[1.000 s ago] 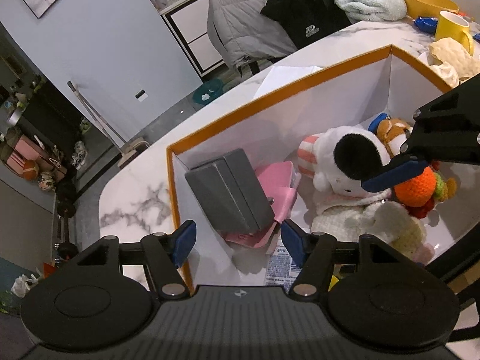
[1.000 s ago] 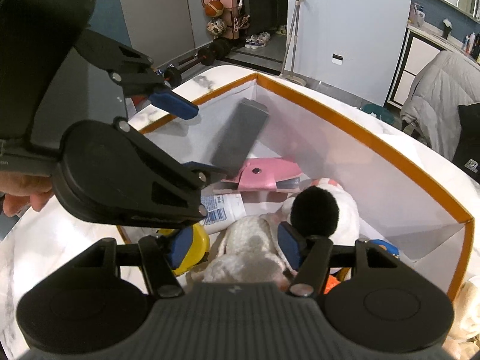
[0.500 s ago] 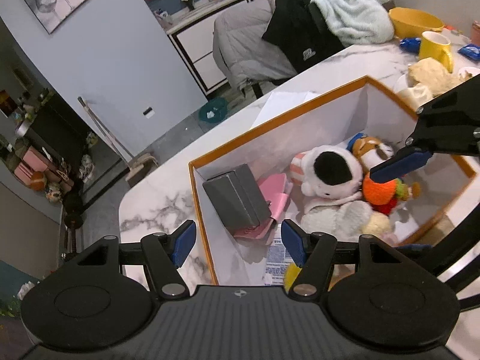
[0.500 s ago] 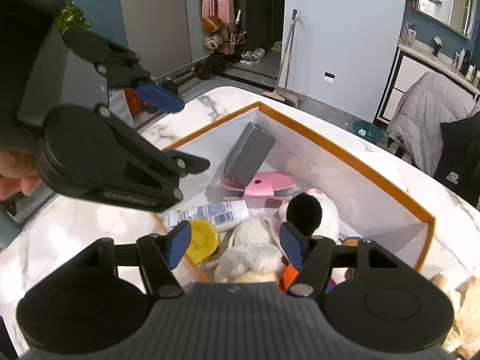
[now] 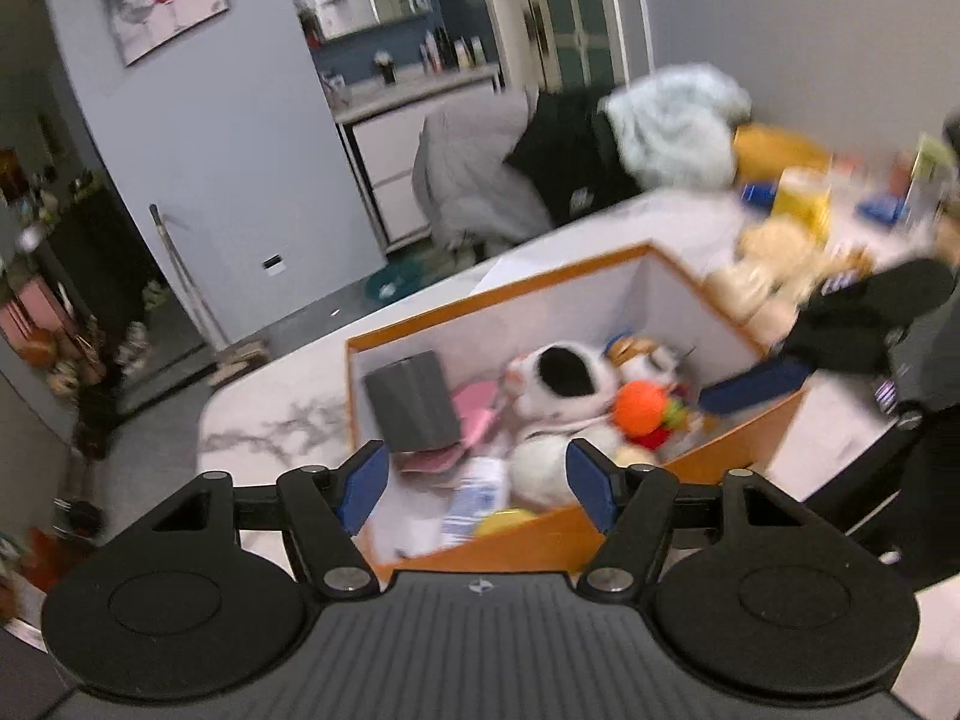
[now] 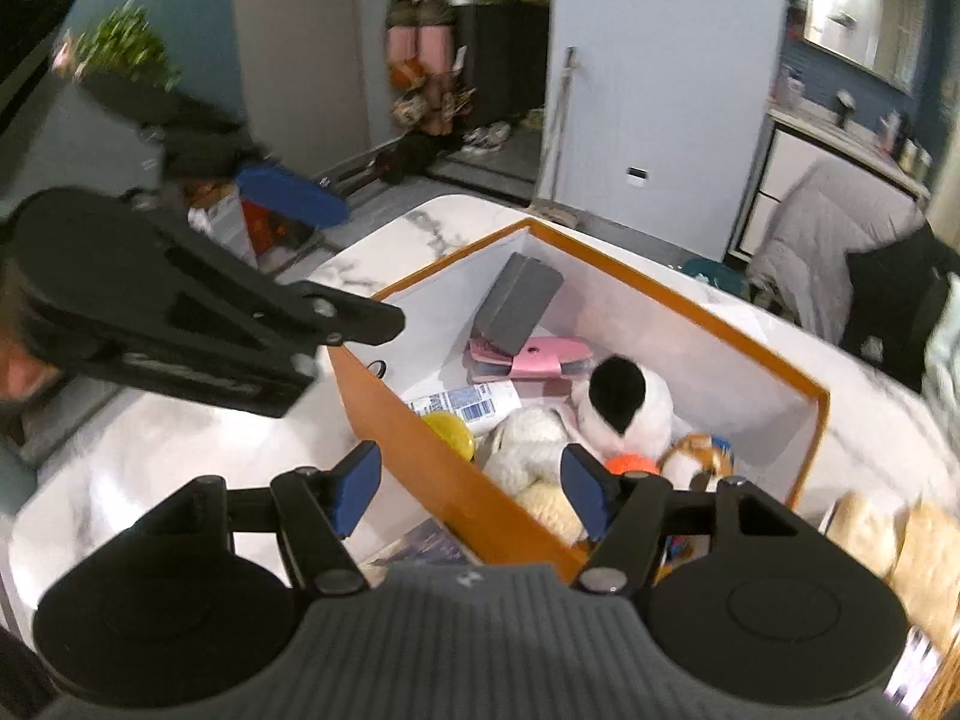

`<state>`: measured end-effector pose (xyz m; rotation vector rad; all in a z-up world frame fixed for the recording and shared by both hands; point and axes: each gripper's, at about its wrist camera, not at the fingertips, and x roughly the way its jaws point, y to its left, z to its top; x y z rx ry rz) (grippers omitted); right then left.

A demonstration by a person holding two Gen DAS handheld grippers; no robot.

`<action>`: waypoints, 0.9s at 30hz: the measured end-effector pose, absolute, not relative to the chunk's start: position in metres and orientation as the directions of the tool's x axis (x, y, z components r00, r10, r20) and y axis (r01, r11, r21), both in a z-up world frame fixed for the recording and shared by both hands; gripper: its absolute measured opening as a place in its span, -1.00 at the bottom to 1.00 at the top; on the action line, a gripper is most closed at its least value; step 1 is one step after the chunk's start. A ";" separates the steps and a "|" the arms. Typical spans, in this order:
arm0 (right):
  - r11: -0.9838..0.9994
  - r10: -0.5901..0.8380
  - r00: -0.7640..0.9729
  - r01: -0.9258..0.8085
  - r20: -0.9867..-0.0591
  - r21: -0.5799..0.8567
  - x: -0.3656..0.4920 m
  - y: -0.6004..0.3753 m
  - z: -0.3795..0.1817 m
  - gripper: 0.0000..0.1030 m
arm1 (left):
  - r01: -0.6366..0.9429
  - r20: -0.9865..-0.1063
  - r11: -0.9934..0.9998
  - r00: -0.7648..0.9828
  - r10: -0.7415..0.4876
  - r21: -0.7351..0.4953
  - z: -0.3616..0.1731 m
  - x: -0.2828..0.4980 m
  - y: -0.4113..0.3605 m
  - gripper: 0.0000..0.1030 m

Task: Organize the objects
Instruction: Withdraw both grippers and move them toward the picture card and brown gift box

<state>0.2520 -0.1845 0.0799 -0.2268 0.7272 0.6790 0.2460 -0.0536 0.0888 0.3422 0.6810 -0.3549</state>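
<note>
Hand-held gripper, left (image 5: 477,483): jaws opening, nothing between | hand-held gripper, right (image 6: 471,489): apart, empty | orange box (image 6: 690,315) on desk (image 5: 270,414) held plush dog (image 6: 624,405), grey case (image 6: 519,309), pink wallet (image 6: 540,354) | we judged sorting well along; plush items (image 5: 762,264) beside box remained.

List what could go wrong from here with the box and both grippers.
1. The grey case leans tilted against the box wall over the pink wallet; a knock may topple it.
2. The left gripper, jaws opening and empty, hangs over the box's near rim, which it could clip.
3. The right gripper, open and empty, sits close to the left one above the plush toys; they might collide.
</note>
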 end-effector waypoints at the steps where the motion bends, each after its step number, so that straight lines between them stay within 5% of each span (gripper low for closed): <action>1: 0.776 0.493 0.554 -0.629 -0.671 0.052 0.248 -0.189 0.077 0.32 | 0.422 -0.649 0.891 0.728 -0.223 0.167 0.086 0.240 -0.051 0.52; 19: 0.934 0.347 0.750 -0.332 -0.563 0.133 0.187 -0.239 -0.012 0.34 | 0.303 -0.553 0.951 0.803 -0.221 0.060 -0.015 0.180 -0.044 0.62; 27: 0.962 0.274 0.777 -0.210 -0.566 0.177 0.186 -0.248 -0.042 0.41 | 0.156 -0.557 0.984 0.811 -0.177 -0.087 -0.051 0.181 -0.041 0.62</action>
